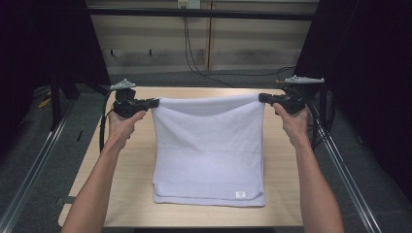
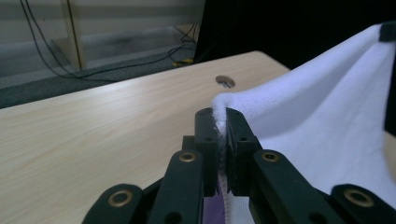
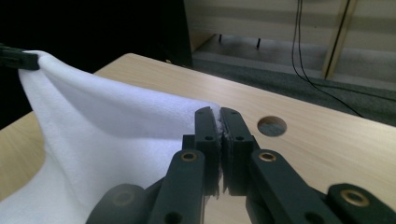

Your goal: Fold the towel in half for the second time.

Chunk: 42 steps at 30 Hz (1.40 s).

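A white towel [image 1: 209, 145] hangs stretched between my two grippers above the wooden table [image 1: 126, 194]. Its near end still lies folded on the table, with a small label [image 1: 240, 194] at the front right. My left gripper [image 1: 154, 103] is shut on the towel's far left corner. My right gripper [image 1: 262, 98] is shut on the far right corner. In the left gripper view the jaws pinch the towel's corner [image 2: 220, 108], and the cloth [image 2: 322, 116] slopes away to the right. In the right gripper view the jaws hold the other corner [image 3: 212, 108], and the towel [image 3: 107, 140] spreads to the left.
A round cable hole [image 3: 272, 126] is cut in the table near the far right corner, and another hole [image 2: 225, 81] near the far left. Black cables [image 1: 194, 53] run over the floor behind the table. Dark curtains stand on both sides.
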Each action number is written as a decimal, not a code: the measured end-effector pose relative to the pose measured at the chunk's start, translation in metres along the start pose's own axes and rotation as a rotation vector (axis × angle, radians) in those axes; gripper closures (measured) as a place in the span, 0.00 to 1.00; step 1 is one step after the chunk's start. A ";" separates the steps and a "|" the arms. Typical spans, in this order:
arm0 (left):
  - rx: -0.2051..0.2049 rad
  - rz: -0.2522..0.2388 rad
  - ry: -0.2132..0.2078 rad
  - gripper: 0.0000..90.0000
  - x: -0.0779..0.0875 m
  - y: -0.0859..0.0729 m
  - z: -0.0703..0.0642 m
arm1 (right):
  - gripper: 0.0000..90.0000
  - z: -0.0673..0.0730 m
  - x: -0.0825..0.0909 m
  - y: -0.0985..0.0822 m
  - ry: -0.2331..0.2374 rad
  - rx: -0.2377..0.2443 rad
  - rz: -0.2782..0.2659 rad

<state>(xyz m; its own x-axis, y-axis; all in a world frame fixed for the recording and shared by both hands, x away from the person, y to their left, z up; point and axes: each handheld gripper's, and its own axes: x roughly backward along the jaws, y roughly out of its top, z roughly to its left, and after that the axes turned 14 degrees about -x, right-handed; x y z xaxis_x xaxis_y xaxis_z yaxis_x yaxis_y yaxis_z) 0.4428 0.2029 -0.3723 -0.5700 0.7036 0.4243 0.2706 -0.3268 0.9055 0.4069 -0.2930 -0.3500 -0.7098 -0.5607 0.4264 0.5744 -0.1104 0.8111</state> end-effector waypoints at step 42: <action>-0.083 0.175 -0.280 0.92 0.073 -0.142 -0.116 | 0.92 0.026 0.087 -0.193 0.203 0.067 0.302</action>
<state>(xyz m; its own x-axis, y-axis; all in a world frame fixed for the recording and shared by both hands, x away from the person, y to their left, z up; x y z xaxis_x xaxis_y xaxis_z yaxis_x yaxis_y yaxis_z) 0.2730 0.2275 -0.4698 -0.2825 0.7741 0.5665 0.2748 -0.5005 0.8209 0.2239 -0.2992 -0.4589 -0.4130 -0.7117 0.5683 0.7134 0.1351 0.6876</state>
